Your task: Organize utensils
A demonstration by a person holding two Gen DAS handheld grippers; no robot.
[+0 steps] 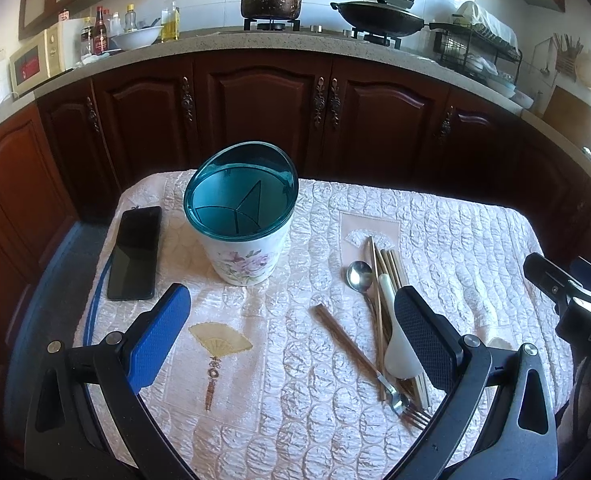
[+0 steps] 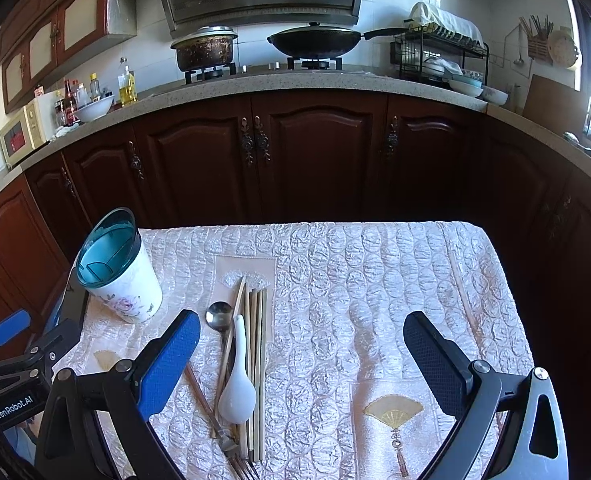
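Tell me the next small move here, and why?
Probably lower the right gripper leftward onto the white ceramic spoon: both grippers are open and empty, the holder stands upright with nothing in it, and the spoon lies on top of the chopsticks, nearest the right gripper's left finger.

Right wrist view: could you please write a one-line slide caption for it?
Open right claw above chopsticks, ceramic spoon and metal spoon beside the utensil holder.
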